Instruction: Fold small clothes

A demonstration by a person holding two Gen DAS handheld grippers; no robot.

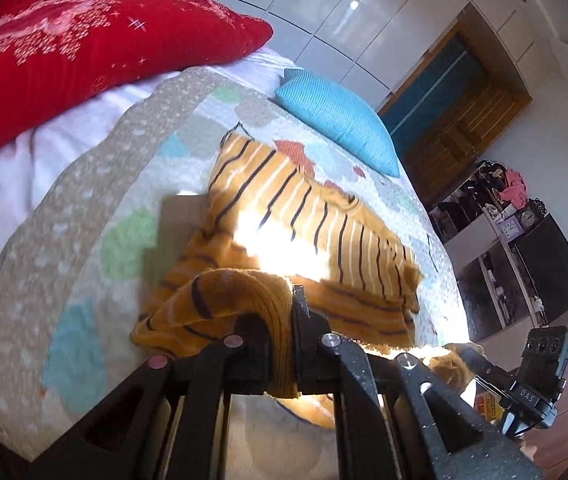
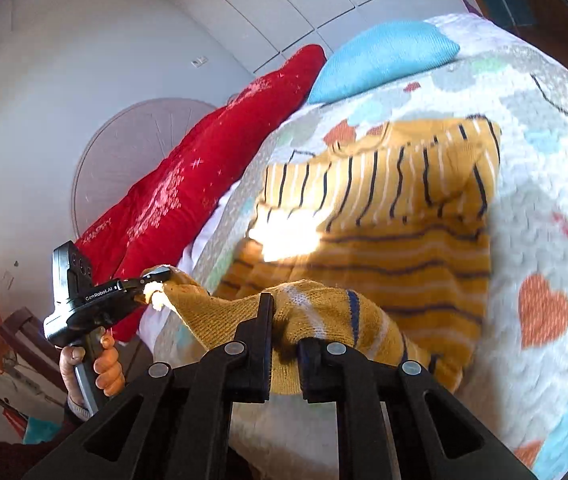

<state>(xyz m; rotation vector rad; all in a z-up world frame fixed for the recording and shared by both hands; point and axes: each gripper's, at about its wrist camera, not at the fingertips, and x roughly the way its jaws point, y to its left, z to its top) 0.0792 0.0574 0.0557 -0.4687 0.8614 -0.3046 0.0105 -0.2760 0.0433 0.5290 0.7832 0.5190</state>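
A mustard-yellow sweater [image 1: 323, 220] [image 2: 383, 208] with dark and white stripes lies on the bed, its near hem lifted off the quilt. My left gripper [image 1: 282, 332] is shut on one corner of that hem, the knit bunched between its fingers. My right gripper [image 2: 285, 332] is shut on the other corner in the same way. In the right wrist view the left gripper [image 2: 156, 280] shows at the left, held by a hand [image 2: 100, 364], with the hem stretched between the two. The right gripper [image 1: 459, 354] shows at the lower right of the left wrist view.
The bed carries a pale quilt [image 1: 84, 240] with coloured hearts. A red pillow [image 1: 84, 48] and a blue cushion [image 1: 335, 116] lie at its far end. White wardrobe doors stand behind; a wooden door [image 1: 463, 120] and a cluttered dark cabinet [image 1: 523, 260] are beside the bed.
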